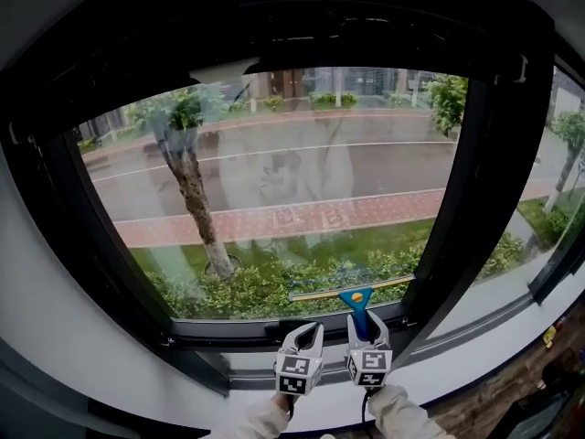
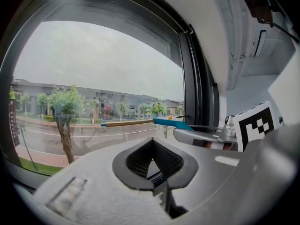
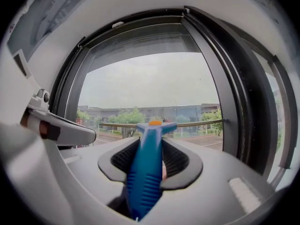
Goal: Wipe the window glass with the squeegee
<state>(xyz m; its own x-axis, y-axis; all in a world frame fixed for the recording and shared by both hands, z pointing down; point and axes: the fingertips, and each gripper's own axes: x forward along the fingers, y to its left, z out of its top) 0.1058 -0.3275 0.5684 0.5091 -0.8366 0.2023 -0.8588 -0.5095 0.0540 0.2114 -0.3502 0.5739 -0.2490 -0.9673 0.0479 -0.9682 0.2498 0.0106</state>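
The squeegee (image 1: 356, 298) has a blue handle and a long brass-coloured blade that lies across the bottom of the window glass (image 1: 274, 172). My right gripper (image 1: 367, 329) is shut on the blue handle (image 3: 147, 172), with the blade (image 3: 187, 123) level ahead of it. Just left of it my left gripper (image 1: 304, 337) is shut with nothing between its jaws. In the left gripper view the squeegee (image 2: 140, 122) shows to the right of my left gripper (image 2: 154, 165), against the glass.
A thick black window frame (image 1: 475, 199) surrounds the pane, with a black mullion at the right and a second pane (image 1: 558, 181) beyond it. A white sill (image 1: 457, 373) runs below. Outside are a tree (image 1: 187, 181), a road and hedges.
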